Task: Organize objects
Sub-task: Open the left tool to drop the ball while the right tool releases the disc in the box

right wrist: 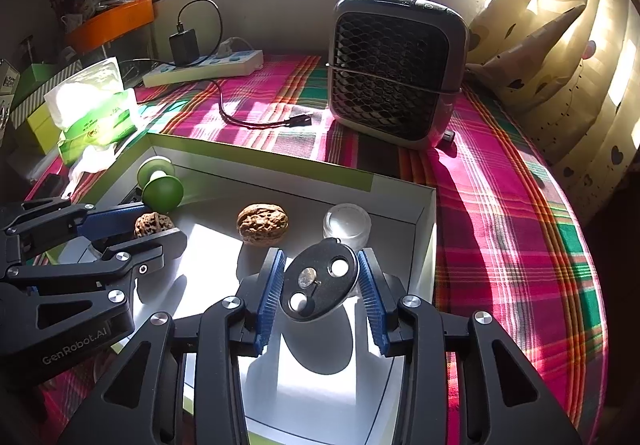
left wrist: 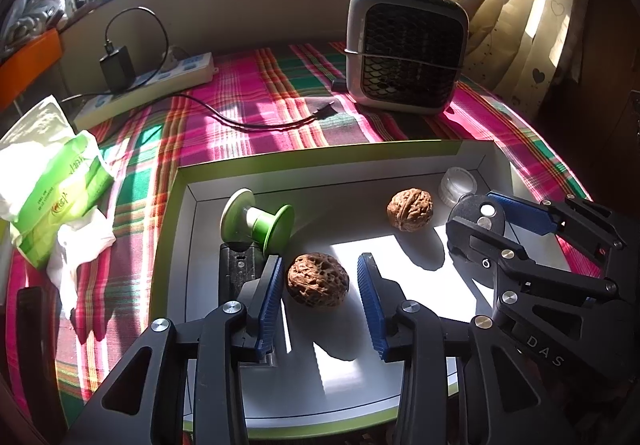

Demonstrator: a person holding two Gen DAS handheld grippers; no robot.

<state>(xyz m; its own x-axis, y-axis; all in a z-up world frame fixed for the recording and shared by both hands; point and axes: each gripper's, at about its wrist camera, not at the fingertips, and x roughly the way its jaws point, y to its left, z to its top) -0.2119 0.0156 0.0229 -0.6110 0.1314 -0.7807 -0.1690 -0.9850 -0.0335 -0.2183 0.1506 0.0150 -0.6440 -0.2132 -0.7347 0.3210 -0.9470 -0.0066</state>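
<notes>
left hand-held gripper point(left wrist: 320, 299) released | walnut point(left wrist: 318, 279) between pads | right hand-held gripper point(right wrist: 322, 293) released around disc point(right wrist: 319, 279)

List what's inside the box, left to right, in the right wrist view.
Green spool → dark walnut by the left gripper → lighter walnut → black disc between the right gripper's fingers, clear jar just behind it.

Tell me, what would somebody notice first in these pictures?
Probably the bright pink, green and orange checked cloth spread over the table, with the grey mesh-fronted fan heater standing at its back. Then the shallow white box with a green rim in front, holding two wrinkly brown walnuts, one between the left gripper's open blue pads, plus a green plastic spool.
</notes>
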